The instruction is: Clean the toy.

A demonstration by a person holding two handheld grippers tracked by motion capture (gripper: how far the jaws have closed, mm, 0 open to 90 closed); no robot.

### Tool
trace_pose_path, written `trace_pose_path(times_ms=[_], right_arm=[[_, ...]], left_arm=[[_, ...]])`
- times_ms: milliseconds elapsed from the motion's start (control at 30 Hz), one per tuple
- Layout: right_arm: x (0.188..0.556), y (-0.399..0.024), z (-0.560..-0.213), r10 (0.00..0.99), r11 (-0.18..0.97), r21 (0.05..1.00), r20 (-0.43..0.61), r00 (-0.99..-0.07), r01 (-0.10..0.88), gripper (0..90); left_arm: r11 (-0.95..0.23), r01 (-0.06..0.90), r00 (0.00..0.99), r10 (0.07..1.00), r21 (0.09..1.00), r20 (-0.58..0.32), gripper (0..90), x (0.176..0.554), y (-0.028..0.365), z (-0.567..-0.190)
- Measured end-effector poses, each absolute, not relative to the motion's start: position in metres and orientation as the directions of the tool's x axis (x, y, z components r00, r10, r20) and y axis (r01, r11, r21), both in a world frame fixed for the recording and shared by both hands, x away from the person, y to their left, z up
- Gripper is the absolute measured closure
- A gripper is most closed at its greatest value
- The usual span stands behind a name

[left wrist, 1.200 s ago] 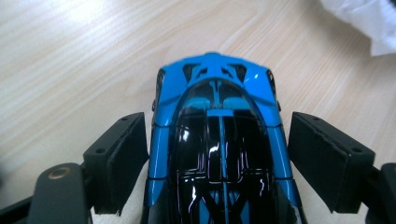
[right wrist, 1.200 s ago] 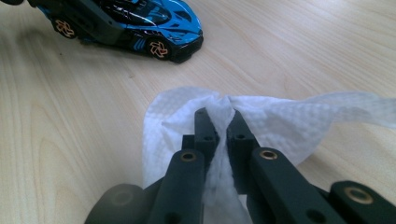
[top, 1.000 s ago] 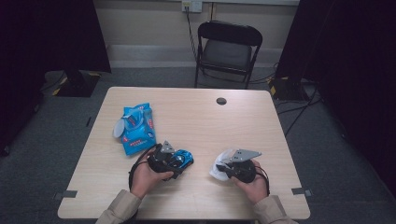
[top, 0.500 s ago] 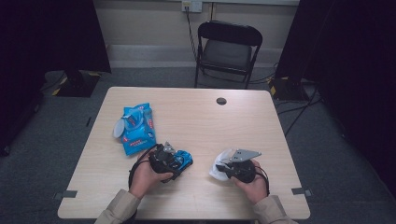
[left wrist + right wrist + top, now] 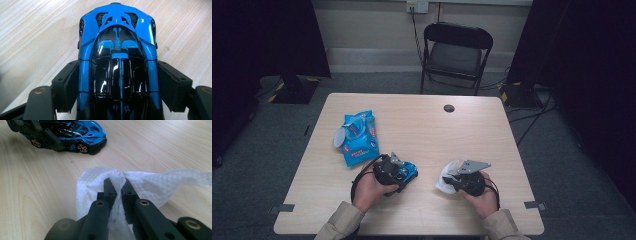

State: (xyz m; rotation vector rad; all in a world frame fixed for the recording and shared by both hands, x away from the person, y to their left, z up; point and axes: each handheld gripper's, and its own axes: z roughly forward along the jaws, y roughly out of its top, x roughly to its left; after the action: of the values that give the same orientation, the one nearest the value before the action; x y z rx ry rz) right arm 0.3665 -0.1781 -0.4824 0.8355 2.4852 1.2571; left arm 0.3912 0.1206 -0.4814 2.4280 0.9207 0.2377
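A blue and black toy car [image 5: 410,171] [image 5: 117,50] stands on the table near its front edge, left of centre. My left gripper [image 5: 403,173] [image 5: 119,86] has its jaws on either side of the car. They have just been closing, and both pads now lie against the car's flanks. To the right, my right gripper [image 5: 451,181] [image 5: 117,182] is shut on a crumpled white wipe [image 5: 444,183] [image 5: 155,185] that rests on the table. The right gripper view also has the car [image 5: 82,130] a short way ahead, apart from the wipe.
A blue wipes packet [image 5: 357,137] with its flap open lies at the left of the wooden table [image 5: 422,130]. A small black round cap [image 5: 449,108] sits near the far edge. A black folding chair [image 5: 457,50] stands behind the table.
Both hands stay where they were. The car and the wipe have not shifted.
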Motion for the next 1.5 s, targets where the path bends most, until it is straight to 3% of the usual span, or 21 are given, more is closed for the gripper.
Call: trace_pose_path(times_ms=[633, 1133, 1500], right_arm=[[0.368, -0.182, -0.480, 0.590, 0.453, 0.804, 0.053, -0.806, 0.385, 85.6], [0.371, -0.203, -0.471, 0.634, 0.410, 0.822, 0.054, -0.772, 0.394, 85.8], [0.371, -0.214, -0.470, 0.650, 0.384, 0.831, 0.067, -0.757, 0.402, 85.8]], left_arm=[[-0.632, 0.557, 0.772, 0.634, 0.539, -0.056, 28.3, 0.388, 0.110, -0.465], [-0.685, 0.493, 0.842, 0.532, 0.536, -0.095, 28.2, 0.393, 0.038, -0.468], [-0.733, 0.433, 0.871, 0.490, 0.524, -0.034, 28.1, 0.395, 0.019, -0.476]])
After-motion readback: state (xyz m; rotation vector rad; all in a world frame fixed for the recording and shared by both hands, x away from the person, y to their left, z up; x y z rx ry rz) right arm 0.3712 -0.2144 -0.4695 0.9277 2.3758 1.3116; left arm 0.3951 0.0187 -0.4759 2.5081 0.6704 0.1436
